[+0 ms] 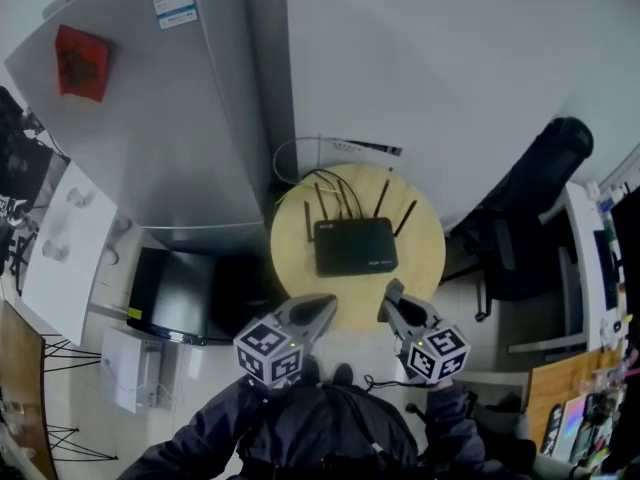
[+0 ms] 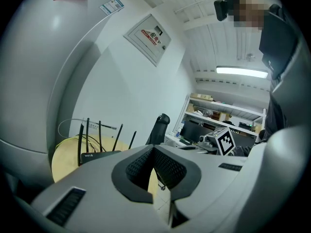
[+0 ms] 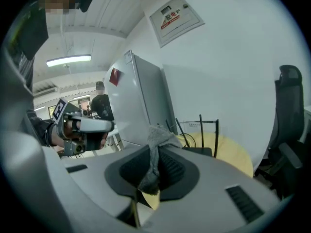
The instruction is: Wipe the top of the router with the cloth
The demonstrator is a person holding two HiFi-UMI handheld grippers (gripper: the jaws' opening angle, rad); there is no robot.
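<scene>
Router (image 1: 355,246), long axis 9-to-3, sat mid-desk (image 1: 425,258) at approx. 11 o'clock from, and just ahead of, the right hand-held gripper (image 1: 393,303), which was clenched on the cloth (image 3: 156,140); left hand-held gripper (image 1: 322,311) was closed, empty, about as near.

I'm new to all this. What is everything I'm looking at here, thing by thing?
router: one, black, with antennas, on the table
round table: one, light wood, by the wall
cables: a few, black and yellow, behind the router
fridge: one, grey, left of the table
office chair: one, black, right of the table
cloth: one, grey, between the right gripper's jaws
left gripper: one, grey, jaws together, empty
right gripper: one, grey, shut on the cloth
jacket: one, dark, bottom edge
</scene>
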